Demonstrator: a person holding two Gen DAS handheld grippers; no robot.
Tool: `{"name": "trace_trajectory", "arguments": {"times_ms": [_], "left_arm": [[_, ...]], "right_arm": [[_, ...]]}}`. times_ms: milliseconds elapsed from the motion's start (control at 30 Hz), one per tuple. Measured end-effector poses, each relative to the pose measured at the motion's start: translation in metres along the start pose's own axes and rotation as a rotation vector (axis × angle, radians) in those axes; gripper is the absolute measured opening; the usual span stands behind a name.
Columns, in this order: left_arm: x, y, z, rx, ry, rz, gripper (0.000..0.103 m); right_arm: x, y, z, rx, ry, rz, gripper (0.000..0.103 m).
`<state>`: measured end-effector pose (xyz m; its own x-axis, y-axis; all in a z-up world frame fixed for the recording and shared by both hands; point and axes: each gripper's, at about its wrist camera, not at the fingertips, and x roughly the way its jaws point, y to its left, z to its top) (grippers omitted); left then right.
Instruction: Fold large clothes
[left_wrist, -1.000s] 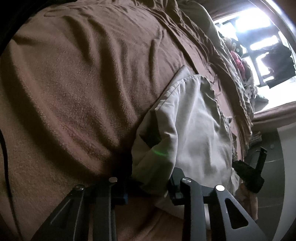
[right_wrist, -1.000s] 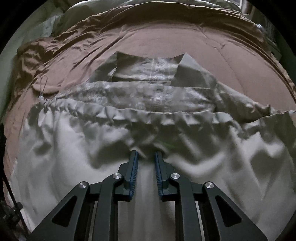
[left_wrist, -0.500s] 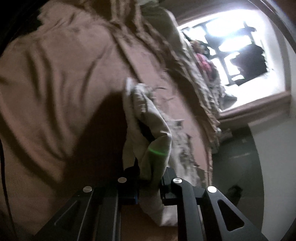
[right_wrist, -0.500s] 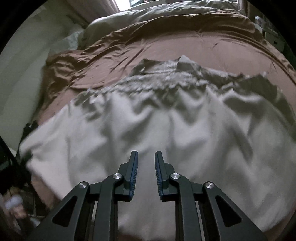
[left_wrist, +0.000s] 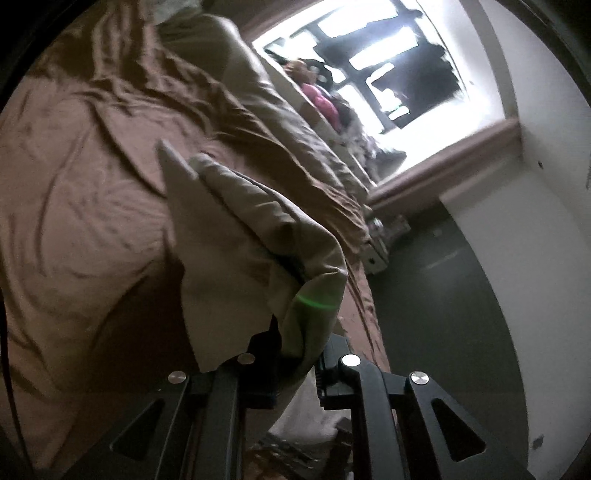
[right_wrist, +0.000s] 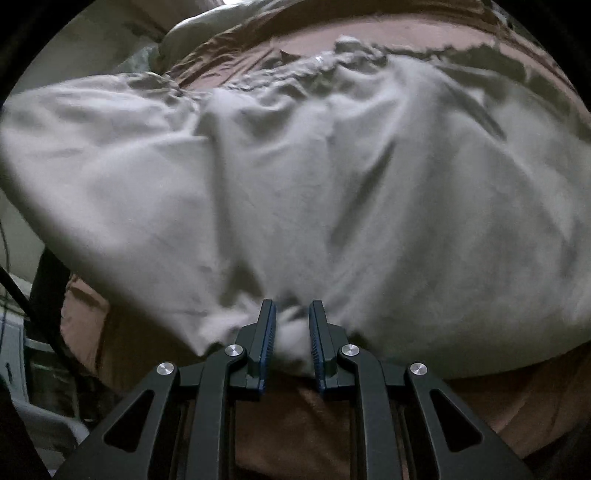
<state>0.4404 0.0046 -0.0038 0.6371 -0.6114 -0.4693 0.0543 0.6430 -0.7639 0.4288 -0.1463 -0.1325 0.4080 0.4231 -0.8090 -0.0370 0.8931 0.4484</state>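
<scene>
Legibly, nothing printed shows on any surface: no brand, label or writing can be read in either view. Pale grey garment (right_wrist: 332, 177), large and creased, spread over the brown bedspread (left_wrist: 74, 206), its near edge raised off the bed. Right gripper (right_wrist: 292, 332): blue-padded fingers (right_wrist: 266, 332) closed on a bunched fold at the garment's near hem, cloth filling the gap between them, the tool pointing along the bed toward a pale pillow (right_wrist: 192, 33) at the far end. Left gripper (left_wrist: 297, 369): tilted steeply, closed on a corner of the same garment (left_wrist: 236, 236), which hangs in a thick draped fold that covers most of both fingers. Background, left wrist view: bright window (left_wrist: 373, 70), overexposed; a heap of clothes, one item pink (left_wrist: 325, 103), beside the bed; white wall (left_wrist: 535, 258) and dark floor (left_wrist: 443, 302). Dark upright shape at far left of the right wrist view, possibly furniture; too dim to identify.
</scene>
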Motion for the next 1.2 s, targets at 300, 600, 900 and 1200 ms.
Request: {"name": "trace_trajectory", "arguments": {"times_ms": [300, 600, 900, 1200], "left_arm": [[0.038, -0.070, 0.003, 0.107, 0.046, -0.030, 0.013], [0.094, -0.124, -0.013, 0.193, 0.136, -0.048, 0.013], [0.199, -0.179, -0.063, 0.286, 0.309, -0.066, 0.014], [0.313, -0.194, -0.184, 0.420, 0.583, -0.010, 0.029]], "right_arm": [[-0.065, -0.047, -0.002, 0.136, -0.118, 0.151, 0.018], [-0.145, -0.129, -0.037, 0.272, -0.275, 0.169, 0.018], [-0.181, -0.208, -0.095, 0.426, -0.317, 0.092, 0.018], [-0.204, -0.249, -0.141, 0.533, -0.318, 0.021, 0.018]]}}
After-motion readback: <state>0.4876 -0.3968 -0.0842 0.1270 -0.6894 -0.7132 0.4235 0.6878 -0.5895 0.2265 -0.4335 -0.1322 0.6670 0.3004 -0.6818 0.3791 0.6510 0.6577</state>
